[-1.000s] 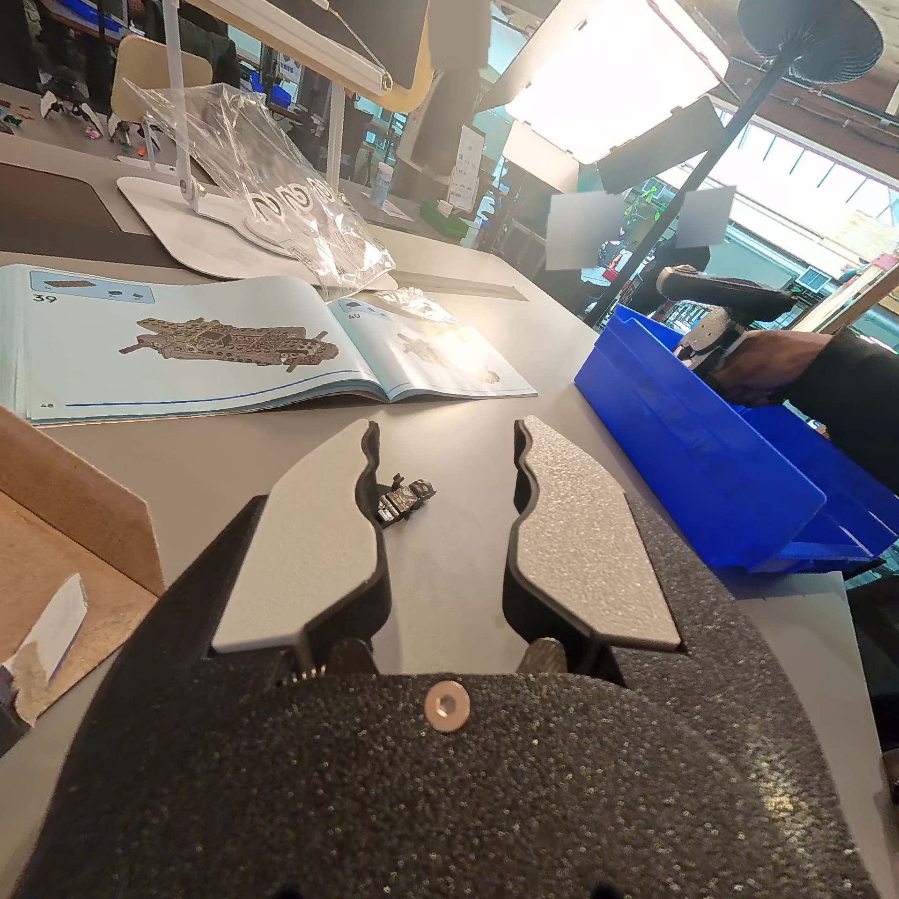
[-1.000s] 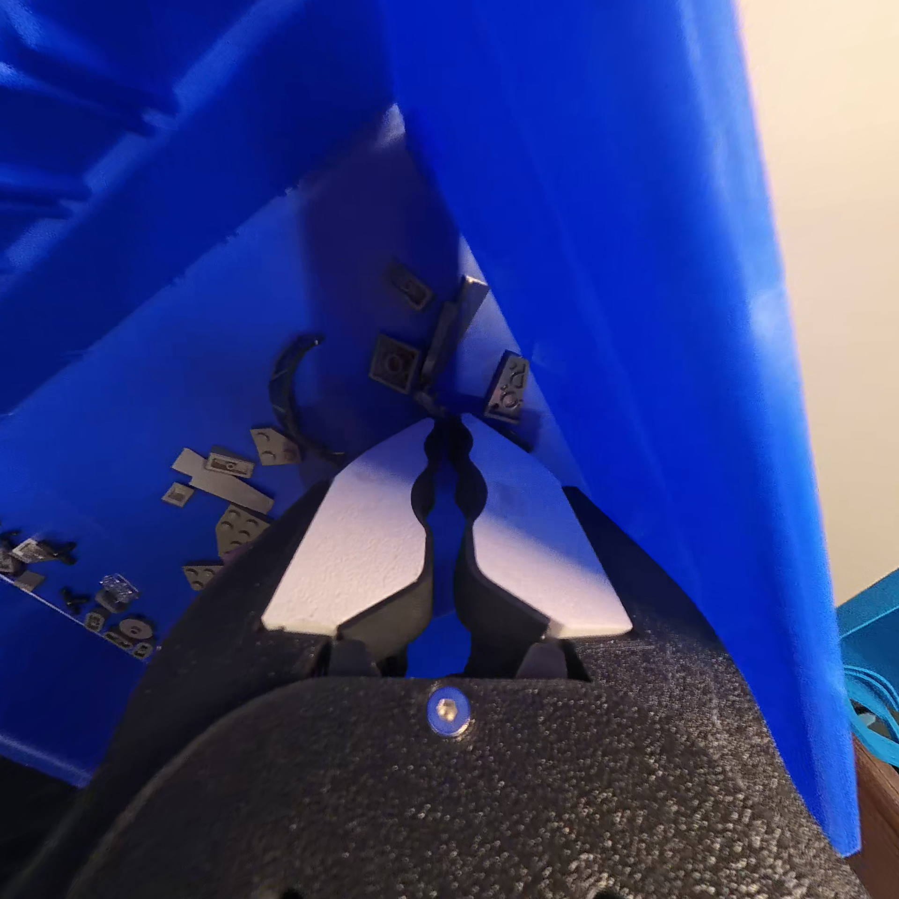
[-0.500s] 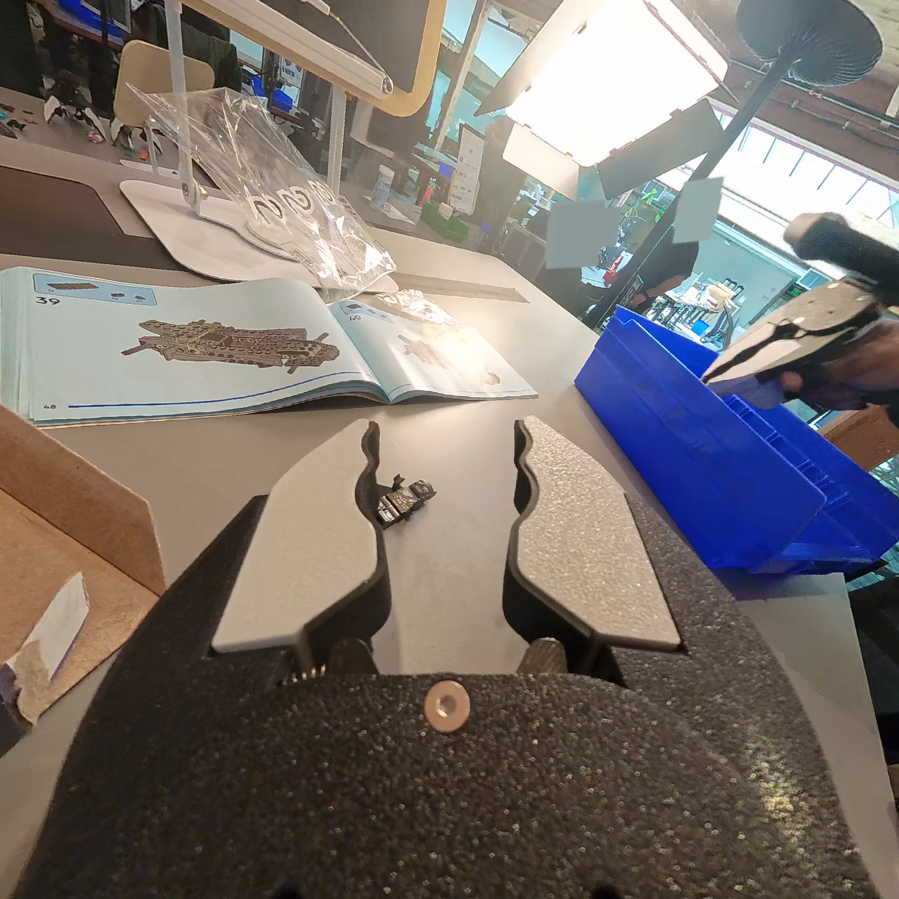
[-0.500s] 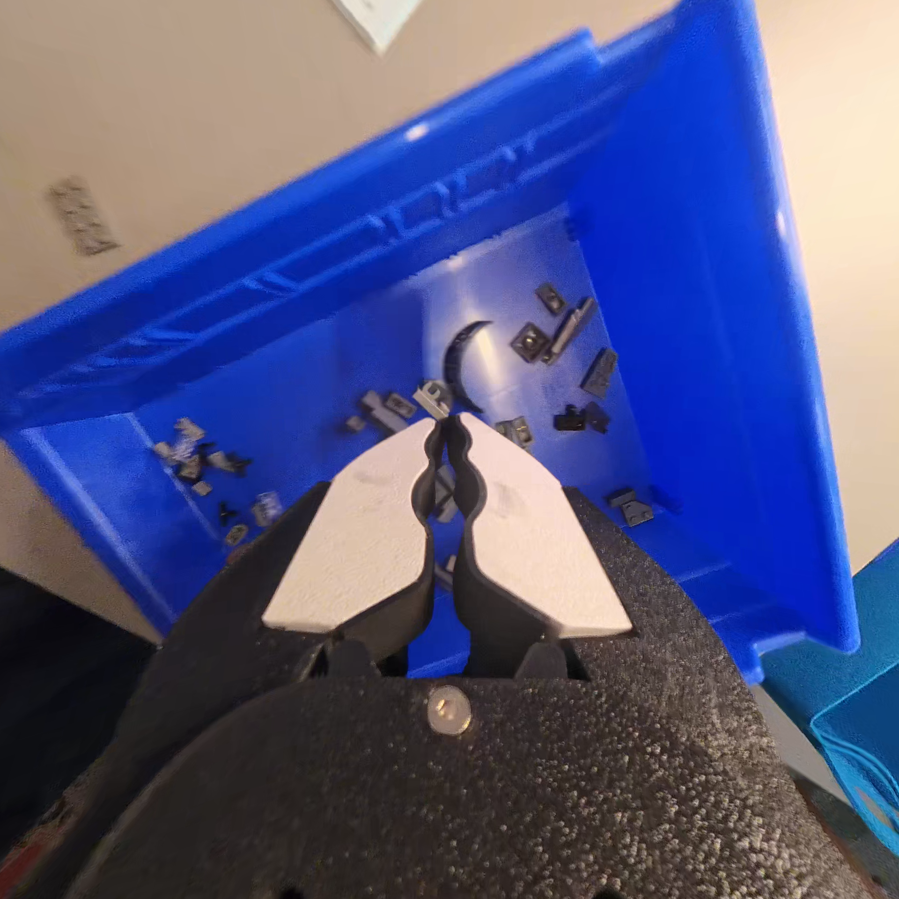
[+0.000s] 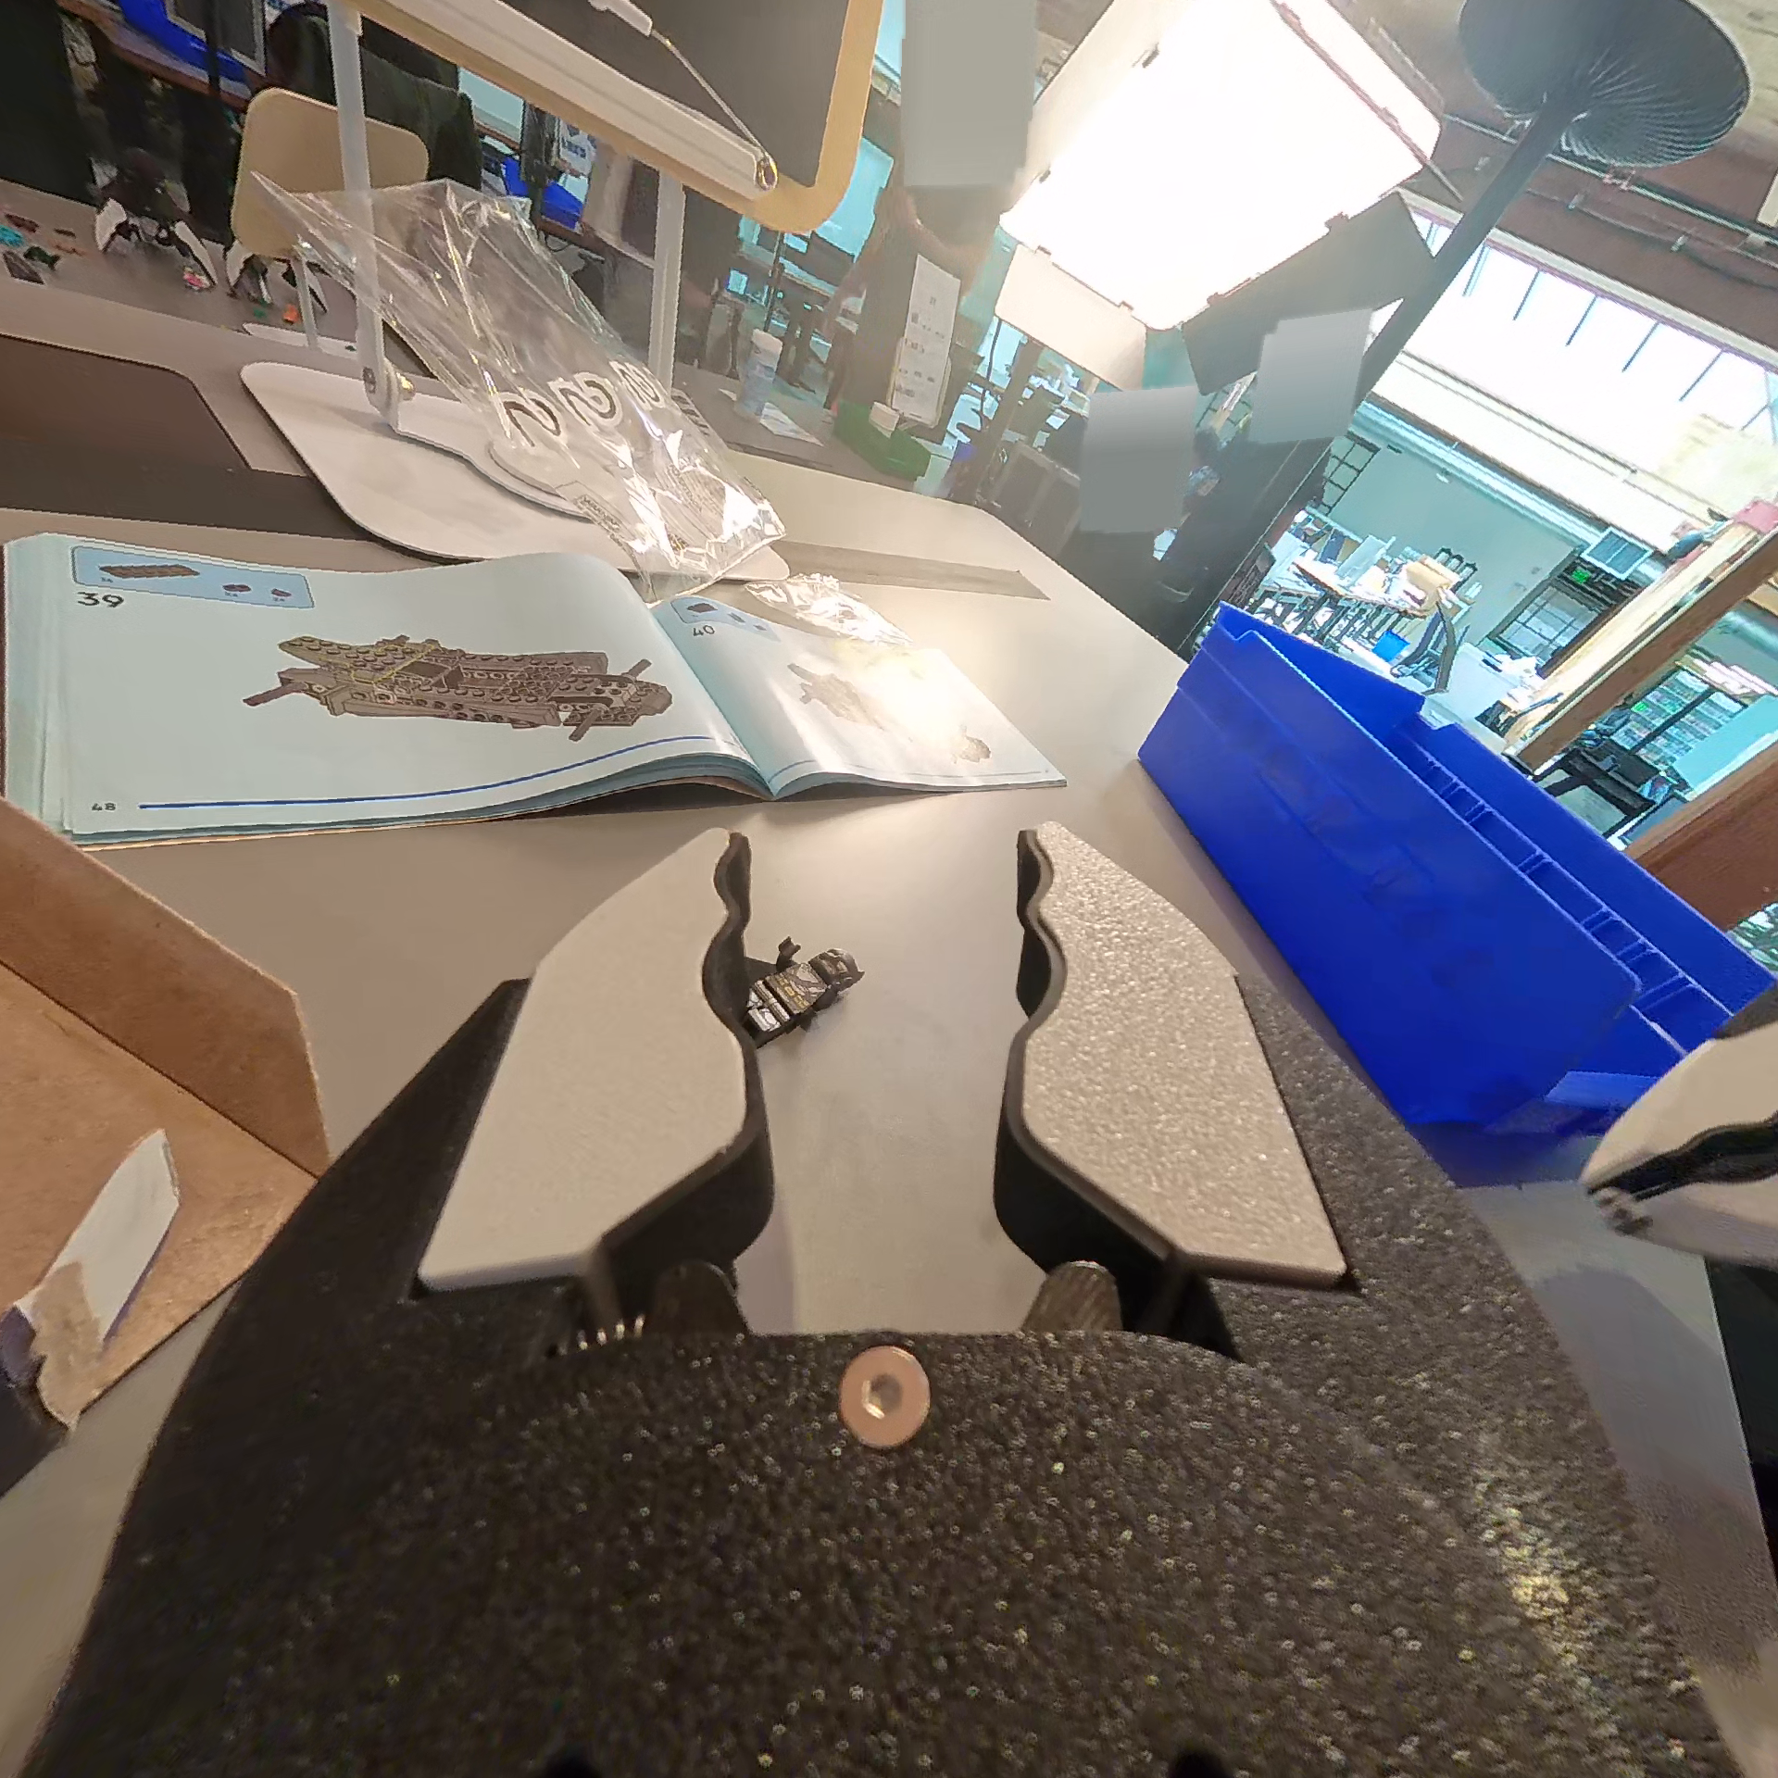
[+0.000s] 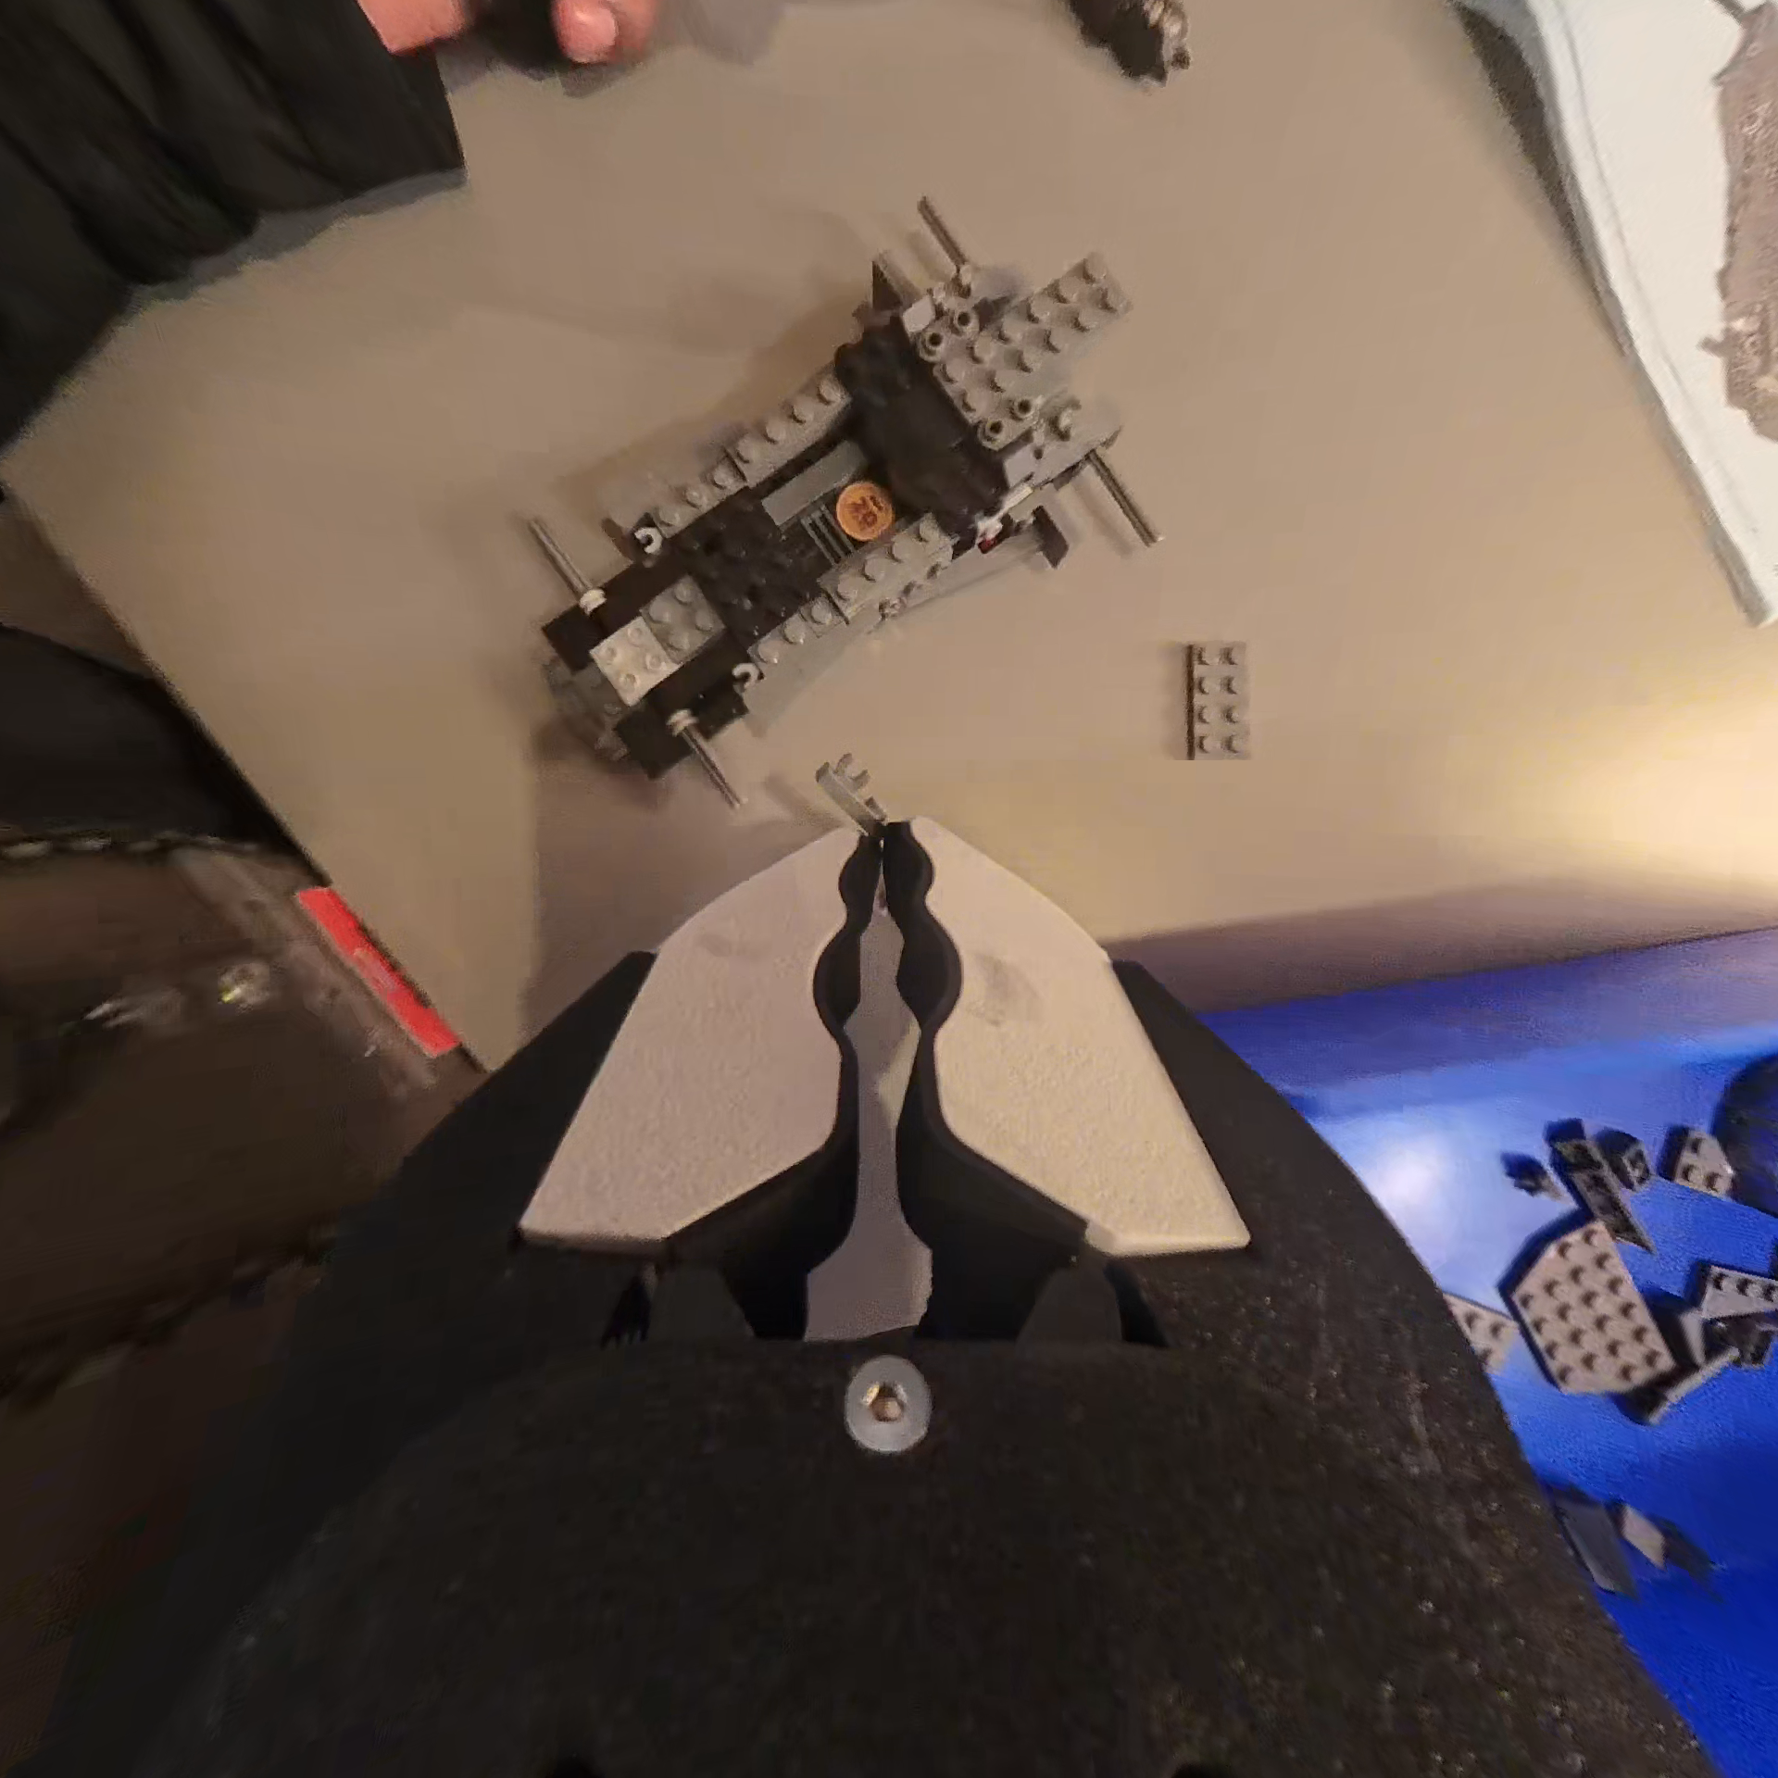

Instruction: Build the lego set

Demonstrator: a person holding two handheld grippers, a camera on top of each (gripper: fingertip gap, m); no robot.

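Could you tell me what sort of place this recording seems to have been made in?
Probably a shared workshop: a grey table carries an open building-brick instruction booklet, a blue parts bin and a half-built brick model, with more workbenches behind.

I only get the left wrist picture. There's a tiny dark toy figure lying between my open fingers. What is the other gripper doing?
Observer: The right gripper is shut on a small light grey clip piece, pinched at its very tips.
Operator: Is it over the blue bin?
Observer: No, it hangs above the table; the blue bin is off to its right.
Operator: What's under it?
Observer: A half-built grey and black brick model lies just beyond the tips, and a loose dark grey studded plate beside it.
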